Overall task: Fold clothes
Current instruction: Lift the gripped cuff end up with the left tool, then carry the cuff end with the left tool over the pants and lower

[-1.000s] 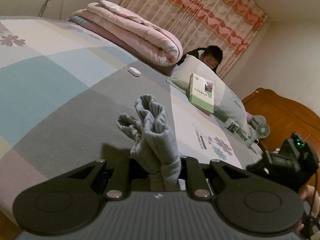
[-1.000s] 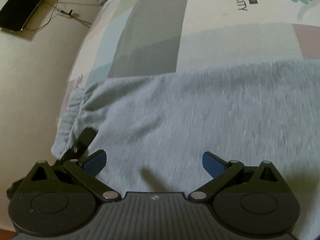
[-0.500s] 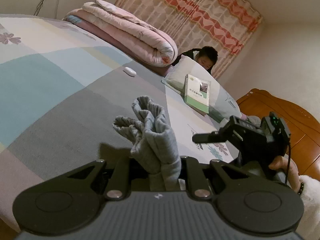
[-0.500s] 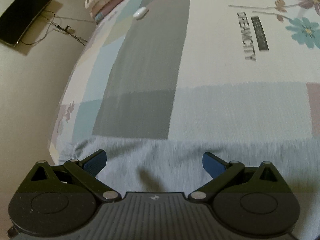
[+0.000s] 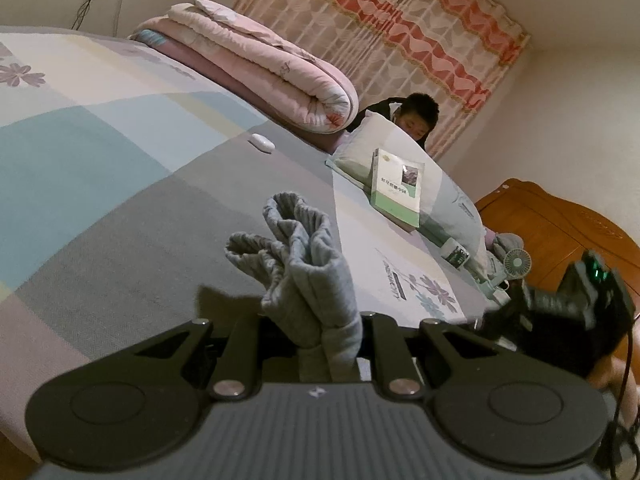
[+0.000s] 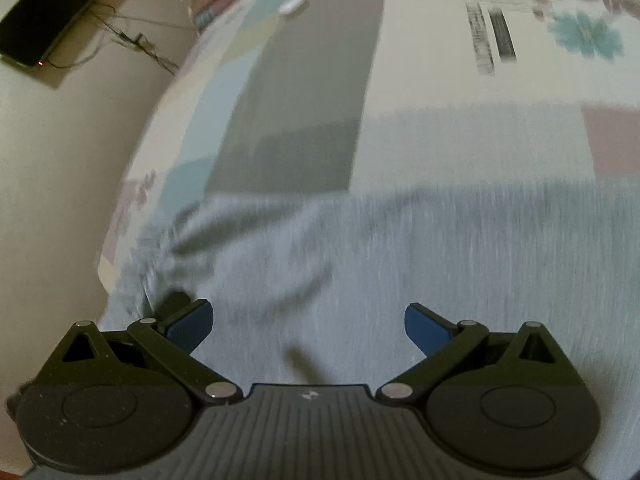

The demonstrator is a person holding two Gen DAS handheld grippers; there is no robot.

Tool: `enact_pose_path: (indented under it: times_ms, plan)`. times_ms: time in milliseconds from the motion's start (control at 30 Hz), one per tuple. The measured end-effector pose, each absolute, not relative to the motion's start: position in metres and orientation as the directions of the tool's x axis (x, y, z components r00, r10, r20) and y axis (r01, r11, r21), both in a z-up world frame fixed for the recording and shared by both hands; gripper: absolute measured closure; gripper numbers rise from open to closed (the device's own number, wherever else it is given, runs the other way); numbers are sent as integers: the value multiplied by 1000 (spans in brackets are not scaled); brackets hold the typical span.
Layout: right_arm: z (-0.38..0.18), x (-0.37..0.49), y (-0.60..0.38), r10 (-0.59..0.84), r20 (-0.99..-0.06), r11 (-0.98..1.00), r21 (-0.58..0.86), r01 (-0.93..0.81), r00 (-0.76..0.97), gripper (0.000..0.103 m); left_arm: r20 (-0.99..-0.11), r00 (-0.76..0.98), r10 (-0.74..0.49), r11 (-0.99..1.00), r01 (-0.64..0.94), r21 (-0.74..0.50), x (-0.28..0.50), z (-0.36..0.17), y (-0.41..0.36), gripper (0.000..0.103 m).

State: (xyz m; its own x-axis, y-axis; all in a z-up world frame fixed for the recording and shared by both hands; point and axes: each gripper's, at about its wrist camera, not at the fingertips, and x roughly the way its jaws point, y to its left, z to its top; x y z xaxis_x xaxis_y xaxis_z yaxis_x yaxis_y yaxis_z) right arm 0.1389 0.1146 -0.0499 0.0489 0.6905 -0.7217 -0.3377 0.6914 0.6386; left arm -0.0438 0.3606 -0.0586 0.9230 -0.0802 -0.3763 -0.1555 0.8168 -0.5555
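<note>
The left gripper point(image 5: 316, 344) was clenched on a bunched fold of the grey garment point(image 5: 308, 272), its two black fingers point(image 5: 240, 344) pressed close against the cloth from either side. The gathered fabric rose straight ahead of that claw in thick ribbed rolls, lifted clear of the bed sheet point(image 5: 100, 168), which spread ahead and to its left in blocks of grey, pale blue and cream with flower prints. Farther ahead of the left claw a small white object point(image 5: 262, 143) lay on the grey block, and beyond it a folded pink quilt point(image 5: 276, 80) was stacked near a patterned curtain point(image 5: 396, 36). Ahead and to the right, a green-and-white book point(image 5: 396, 188) leaned on a pillow point(image 5: 448, 200), behind which a person point(image 5: 416, 120) was partly visible; a small fan point(image 5: 517, 261) lay past the pillow, beside a wooden headboard point(image 5: 560, 232). The right gripper point(image 6: 308, 322) stood released, its blue pads point(image 6: 190, 322) spread wide apart with nothing between them. Directly ahead of and beneath that claw the grey garment point(image 6: 400, 264) lay flat across the sheet point(image 6: 304, 120), its gathered edge off to the claw's left. This view was blurred. In the left wrist view the right gripper point(image 5: 568, 304) appeared as a dark blurred shape at the far right, with part of a hand point(image 5: 616, 380) below it.
</note>
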Motion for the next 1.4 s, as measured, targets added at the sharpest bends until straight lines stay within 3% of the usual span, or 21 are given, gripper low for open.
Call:
enact_pose_path:
  times_ms: [800,1400]
  plan:
    - [-53,63,98,677,-735,696,654,-296,-32,0,-388,918,-85,837,-145,-527,-40,-40,348,88]
    - [-23,84,-18,642,-752,755,587,-293,149,0,-377,923,-72,893,-109,-436,-35,8,292,89]
